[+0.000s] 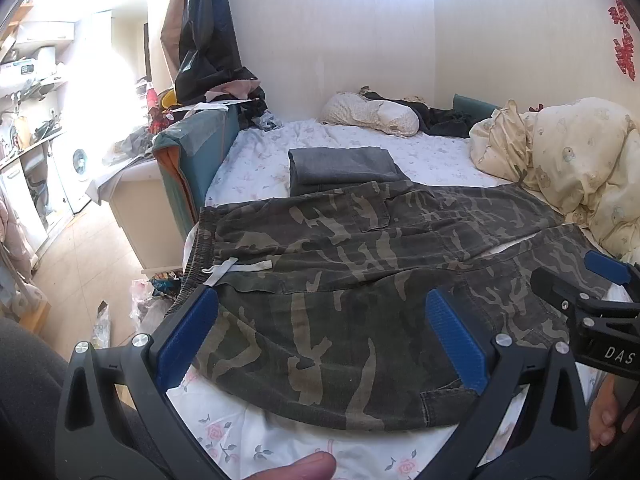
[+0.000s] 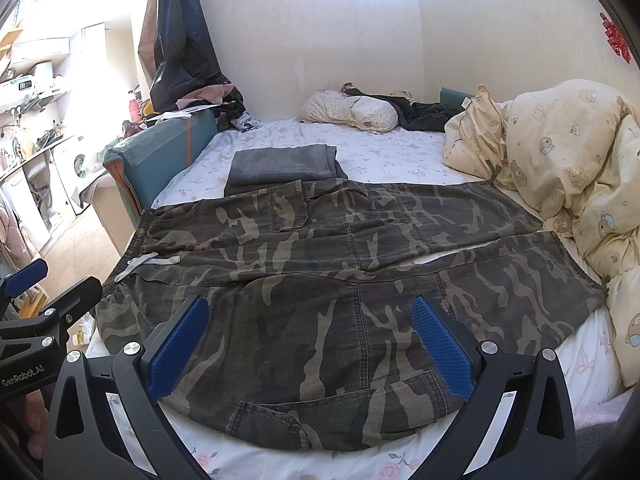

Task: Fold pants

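Camo pants (image 2: 328,264): spread flat across the bed (image 2: 400,160), elastic waistband (image 1: 198,256) at the left edge, both legs running right toward the bunched duvet (image 2: 560,168); no fold made yet, as far as I can judge.
Left gripper (image 1: 322,334): fingers spread wide, holding nothing, poised over the near leg close to the waist.
Right gripper (image 2: 310,346): also spread and empty, over the near leg by the cargo pocket (image 2: 304,408).
Risk, waistband: it hangs partly past the bed's edge; a tug there could probably drag the whole garment toward the floor.
Risk, single layer: a pinch on the top cloth alone would leave the underside behind, and the fold would wrinkle.
Risk, far side: the far leg lies touching the folded grey pants (image 2: 284,164); swinging the near leg over might knock that stack askew.
Risk, hems: they lie just beside the duvet and could snag on it.
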Demonstrator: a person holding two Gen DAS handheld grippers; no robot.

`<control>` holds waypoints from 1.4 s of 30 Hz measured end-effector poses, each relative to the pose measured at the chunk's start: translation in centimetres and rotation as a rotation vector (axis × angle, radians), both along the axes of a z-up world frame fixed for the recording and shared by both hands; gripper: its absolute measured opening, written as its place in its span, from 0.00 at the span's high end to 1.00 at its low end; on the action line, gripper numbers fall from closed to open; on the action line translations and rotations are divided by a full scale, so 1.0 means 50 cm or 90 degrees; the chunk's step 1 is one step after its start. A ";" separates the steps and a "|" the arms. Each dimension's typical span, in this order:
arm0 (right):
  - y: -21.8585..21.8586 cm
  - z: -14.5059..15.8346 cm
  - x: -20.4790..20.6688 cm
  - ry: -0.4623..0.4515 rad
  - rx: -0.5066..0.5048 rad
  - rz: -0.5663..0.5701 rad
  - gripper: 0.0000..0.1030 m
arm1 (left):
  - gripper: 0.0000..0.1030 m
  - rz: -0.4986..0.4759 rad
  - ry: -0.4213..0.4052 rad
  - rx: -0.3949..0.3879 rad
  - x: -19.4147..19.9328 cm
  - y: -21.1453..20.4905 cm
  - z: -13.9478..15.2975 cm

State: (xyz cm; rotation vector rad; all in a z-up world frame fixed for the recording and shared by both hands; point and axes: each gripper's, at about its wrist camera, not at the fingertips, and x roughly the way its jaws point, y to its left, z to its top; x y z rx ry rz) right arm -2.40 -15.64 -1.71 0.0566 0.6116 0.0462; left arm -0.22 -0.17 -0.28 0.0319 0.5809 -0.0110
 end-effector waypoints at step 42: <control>0.007 -0.012 -0.001 0.016 0.012 -0.001 0.00 | 0.01 -0.022 0.025 -0.017 0.016 0.004 0.000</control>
